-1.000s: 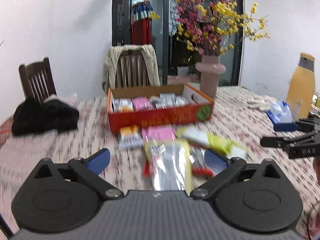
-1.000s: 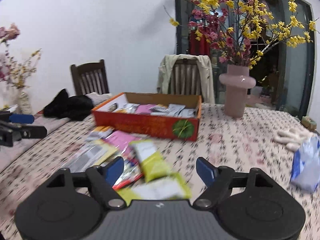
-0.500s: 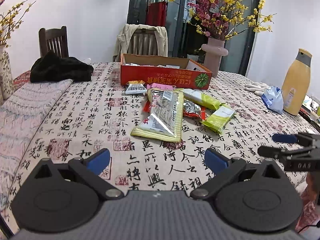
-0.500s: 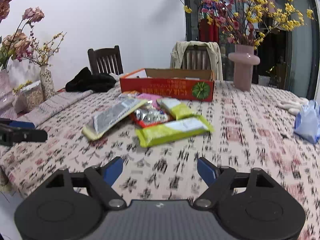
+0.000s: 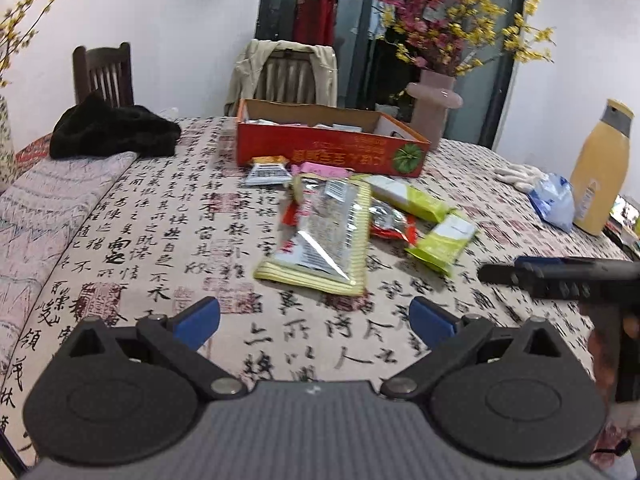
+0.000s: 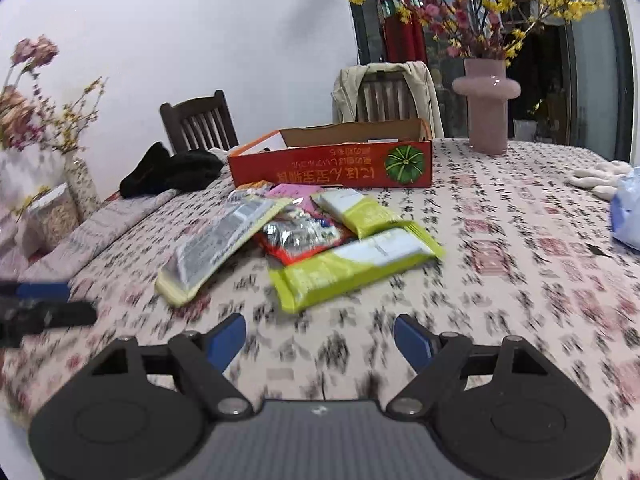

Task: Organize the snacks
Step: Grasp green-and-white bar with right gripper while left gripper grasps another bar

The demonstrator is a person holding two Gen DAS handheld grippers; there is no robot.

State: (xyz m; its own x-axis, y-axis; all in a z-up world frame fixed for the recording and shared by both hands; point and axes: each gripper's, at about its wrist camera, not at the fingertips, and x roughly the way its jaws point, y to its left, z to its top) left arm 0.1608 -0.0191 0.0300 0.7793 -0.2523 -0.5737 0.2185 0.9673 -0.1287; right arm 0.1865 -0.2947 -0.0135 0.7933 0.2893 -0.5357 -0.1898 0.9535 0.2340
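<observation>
A pile of snack packets lies on the patterned tablecloth in front of a red cardboard box (image 5: 332, 152) (image 6: 332, 168) that holds more packets. The biggest is a long yellow-edged clear packet (image 5: 320, 236) (image 6: 224, 244). Beside it lie two green packets (image 5: 442, 242) (image 6: 352, 268), a red foil one (image 5: 390, 222) (image 6: 298, 236) and a pink one (image 6: 294, 192). My left gripper (image 5: 314, 322) stands open and empty just short of the long packet. My right gripper (image 6: 320, 338) is open and empty just short of the nearer green packet; it shows at the right edge of the left wrist view (image 5: 556, 274).
A pink vase (image 5: 434, 106) with flowering branches stands behind the box. A yellow bottle (image 5: 600, 168), a blue bag (image 5: 554, 202) and white gloves (image 5: 518, 172) sit at the right. Black cloth (image 5: 112, 132) lies at far left, with two chairs (image 6: 198, 122) behind the table.
Both grippers pulled back from the pile, then came lower and closer to it again. Both have stayed open and empty.
</observation>
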